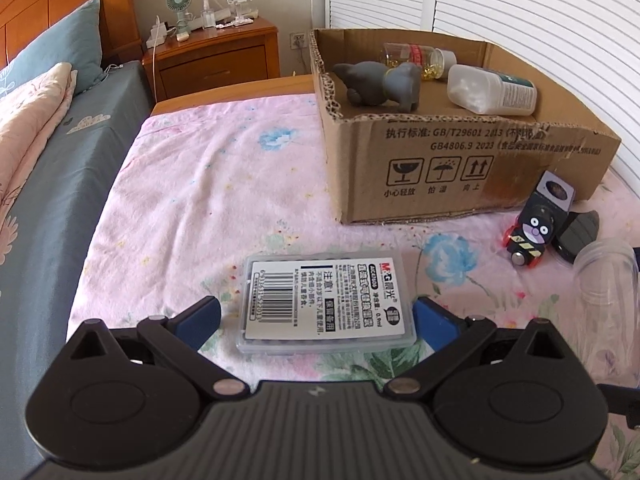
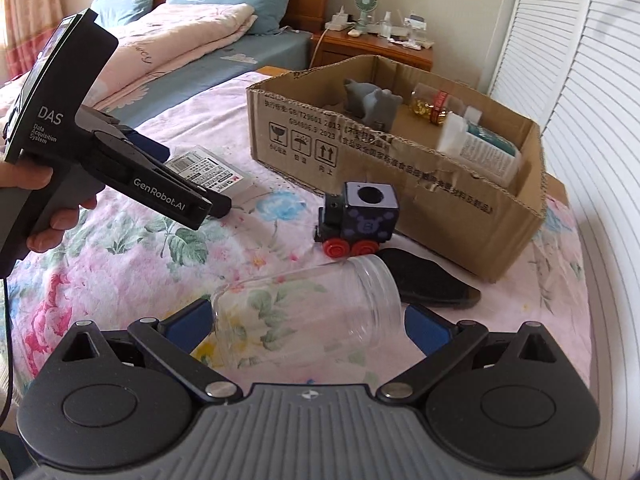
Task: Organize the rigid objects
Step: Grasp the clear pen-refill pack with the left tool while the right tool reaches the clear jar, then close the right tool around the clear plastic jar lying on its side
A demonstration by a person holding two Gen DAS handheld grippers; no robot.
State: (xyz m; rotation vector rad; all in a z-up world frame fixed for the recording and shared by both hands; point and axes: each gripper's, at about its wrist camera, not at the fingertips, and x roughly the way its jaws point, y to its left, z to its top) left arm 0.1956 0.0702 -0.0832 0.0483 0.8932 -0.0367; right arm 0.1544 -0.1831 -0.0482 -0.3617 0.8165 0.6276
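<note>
A clear plastic case with a white barcode label lies on the floral sheet between the open fingers of my left gripper; the pads flank it with small gaps. It also shows in the right wrist view. A clear empty jar lies on its side between the open fingers of my right gripper; touching cannot be told. A toy train and a dark flat object lie beside a cardboard box. The box holds a grey figure and two bottles.
The bed with the floral sheet runs to a wooden edge at the far side. A second bed with blue bedding is to the left. A nightstand stands behind. White louvred doors are at the right.
</note>
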